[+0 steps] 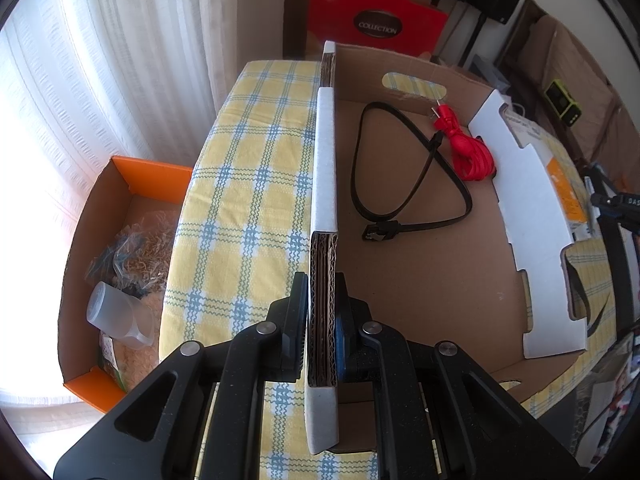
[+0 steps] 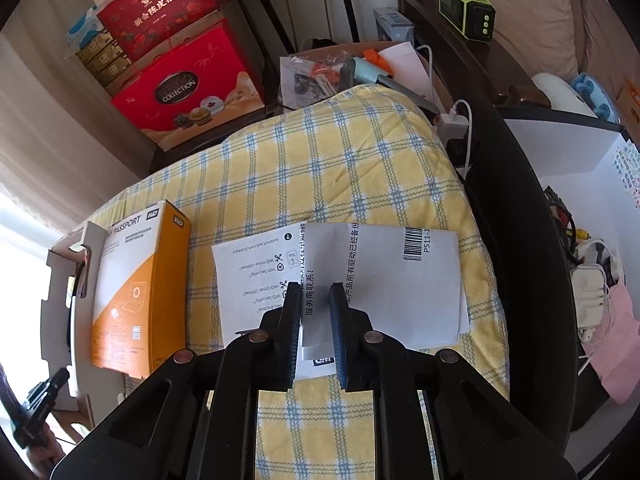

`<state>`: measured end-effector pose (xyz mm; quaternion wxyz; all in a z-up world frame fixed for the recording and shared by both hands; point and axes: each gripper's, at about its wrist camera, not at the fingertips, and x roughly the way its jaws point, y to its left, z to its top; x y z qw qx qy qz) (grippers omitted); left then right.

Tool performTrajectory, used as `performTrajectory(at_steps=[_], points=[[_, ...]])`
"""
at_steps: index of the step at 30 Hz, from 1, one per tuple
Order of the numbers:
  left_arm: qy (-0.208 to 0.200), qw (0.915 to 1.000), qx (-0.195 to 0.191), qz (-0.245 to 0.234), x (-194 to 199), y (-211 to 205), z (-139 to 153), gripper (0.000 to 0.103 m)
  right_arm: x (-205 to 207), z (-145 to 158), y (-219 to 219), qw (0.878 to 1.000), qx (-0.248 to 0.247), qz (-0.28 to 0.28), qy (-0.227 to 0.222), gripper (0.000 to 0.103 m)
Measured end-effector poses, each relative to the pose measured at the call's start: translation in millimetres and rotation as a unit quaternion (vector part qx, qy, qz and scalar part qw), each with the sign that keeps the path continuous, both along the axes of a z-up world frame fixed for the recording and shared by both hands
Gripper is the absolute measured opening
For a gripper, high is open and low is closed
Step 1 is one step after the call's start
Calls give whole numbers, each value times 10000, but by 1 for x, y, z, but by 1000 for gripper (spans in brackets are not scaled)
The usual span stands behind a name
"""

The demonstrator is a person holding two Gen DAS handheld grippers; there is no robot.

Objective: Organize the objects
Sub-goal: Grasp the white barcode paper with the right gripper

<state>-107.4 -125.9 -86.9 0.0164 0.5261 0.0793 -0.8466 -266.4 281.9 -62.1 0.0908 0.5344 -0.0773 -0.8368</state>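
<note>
My left gripper (image 1: 322, 280) is shut on the left wall (image 1: 324, 184) of an open cardboard box (image 1: 420, 264) that stands on the checked cloth. Inside the box lie a black cable (image 1: 400, 184) and a bundled red cable (image 1: 470, 150). My right gripper (image 2: 314, 288) is partly open above white printed paper sheets (image 2: 380, 276) that lie flat on the cloth; its jaws stand apart and hold nothing. An orange and white WD Passport box (image 2: 138, 292) lies to the left of the sheets, next to the cardboard box's white right wall (image 2: 60, 312).
The table has a yellow and blue checked cloth (image 2: 340, 168). An orange box (image 1: 120, 264) with bags and a plastic cup sits low on the left by the curtain. Red gift boxes (image 2: 180, 92) stand behind. Clutter and chargers (image 2: 596, 284) lie to the right.
</note>
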Motion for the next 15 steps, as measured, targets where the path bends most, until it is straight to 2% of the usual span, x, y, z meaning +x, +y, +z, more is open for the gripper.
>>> performTrajectory(at_steps=[8,15], points=[[-4,10000,25,10,-1,-1,0,10,14,36,-6,9992,-201,148,327,8],[-2,10000,25,15,-1,-1,0,10,32,76,-25,9949,-517,548,664,6]])
